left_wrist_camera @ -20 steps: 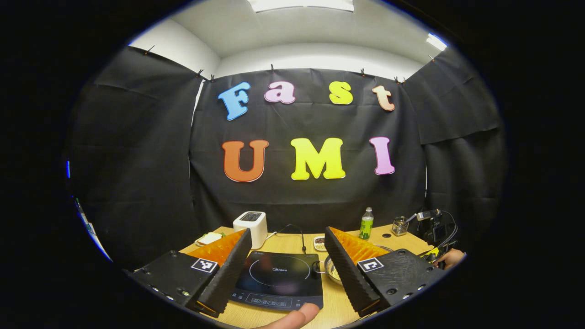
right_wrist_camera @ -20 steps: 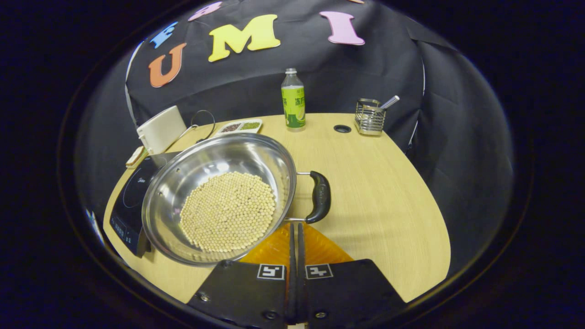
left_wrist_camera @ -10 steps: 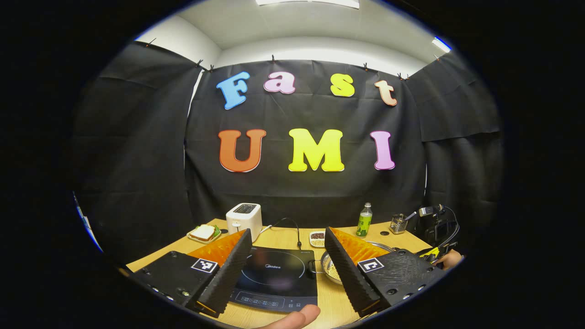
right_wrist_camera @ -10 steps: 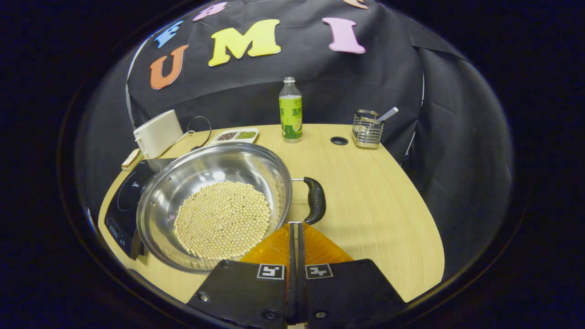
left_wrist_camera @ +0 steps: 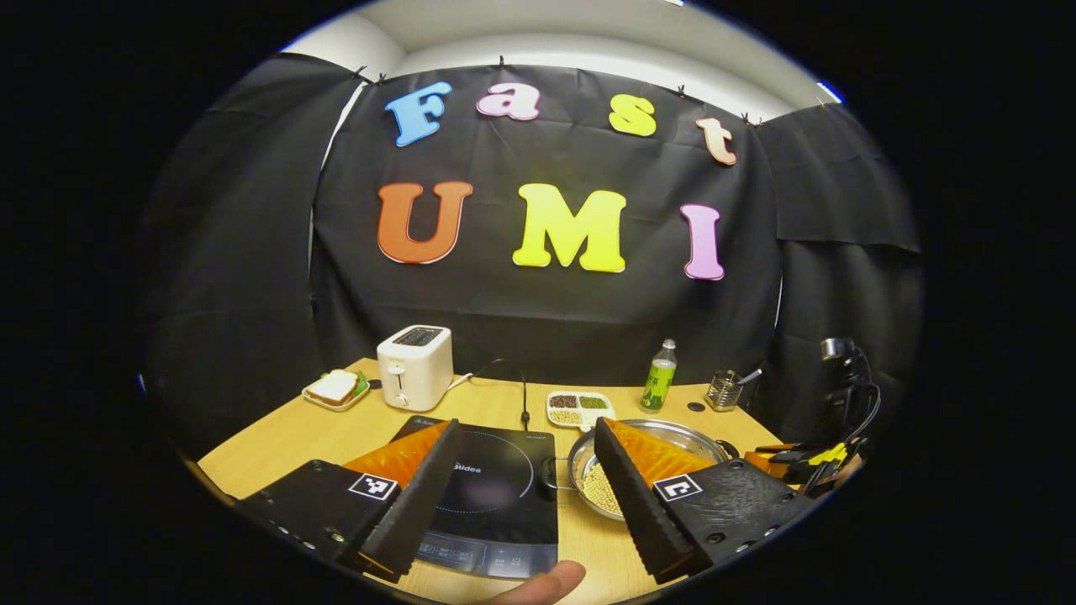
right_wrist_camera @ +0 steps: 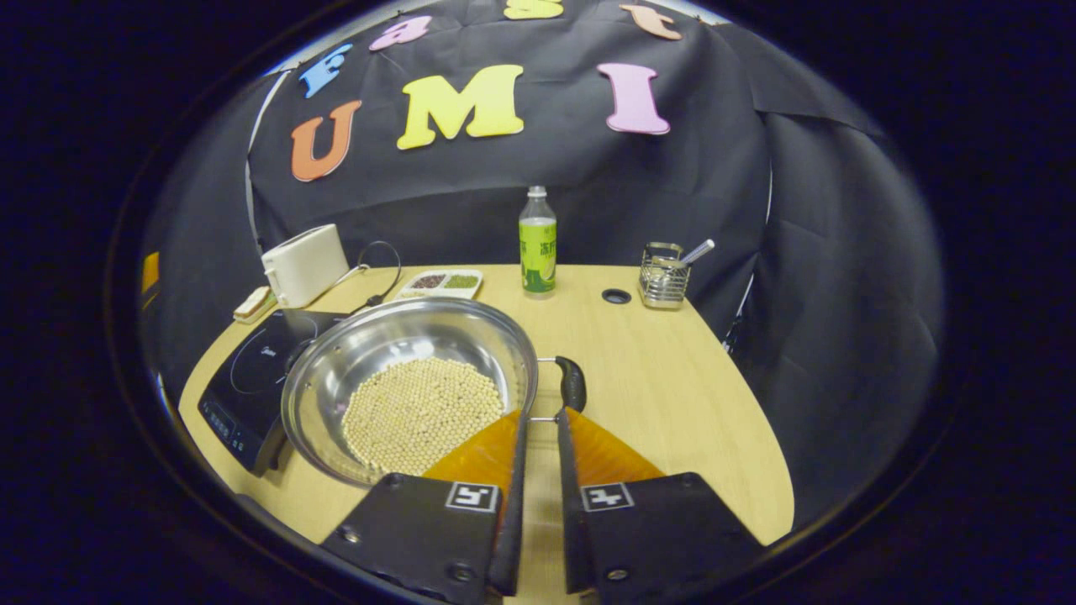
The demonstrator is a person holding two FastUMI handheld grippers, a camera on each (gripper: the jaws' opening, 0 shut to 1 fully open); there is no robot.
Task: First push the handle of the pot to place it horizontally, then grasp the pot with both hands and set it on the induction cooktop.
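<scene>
The pot (right_wrist_camera: pixel 409 382), a shiny steel pan holding a layer of pale round beans (right_wrist_camera: pixel 420 413), is seen resting on the wooden table (right_wrist_camera: pixel 672 395) in the right gripper view, its left edge touching or overlapping the induction cooktop (right_wrist_camera: pixel 248 378), which lies at its 9 o'clock. A dark side handle (right_wrist_camera: pixel 572 384) projects from the pot at 3 o'clock. The right gripper (right_wrist_camera: pixel 538 416) is held just beside that handle's lower bracket, its fingers slightly parted with a narrow gap between them; nothing is gripped. In the left gripper view the left gripper (left_wrist_camera: pixel 525 433) is spread wide over the cooktop (left_wrist_camera: pixel 496 487), grasping nothing, with the pot (left_wrist_camera: pixel 647 462) partly hidden behind its right finger. A fingertip (left_wrist_camera: pixel 538 581) is cut off at 6 o'clock in that view. Farther out on the table are noted a divided dish of grains (right_wrist_camera: pixel 440 281) at the pot's 12 o'clock, a green-labelled bottle (right_wrist_camera: pixel 537 242), a wire utensil holder (right_wrist_camera: pixel 664 275) at 2 o'clock, a cable hole (right_wrist_camera: pixel 616 296), a white toaster (right_wrist_camera: pixel 304 264) at 10 o'clock, and a sandwich plate (left_wrist_camera: pixel 336 388). Black cloth encloses the booth; white ceiling is visible above it. Whether the pot's far handle touches the cooktop cannot be made out.
</scene>
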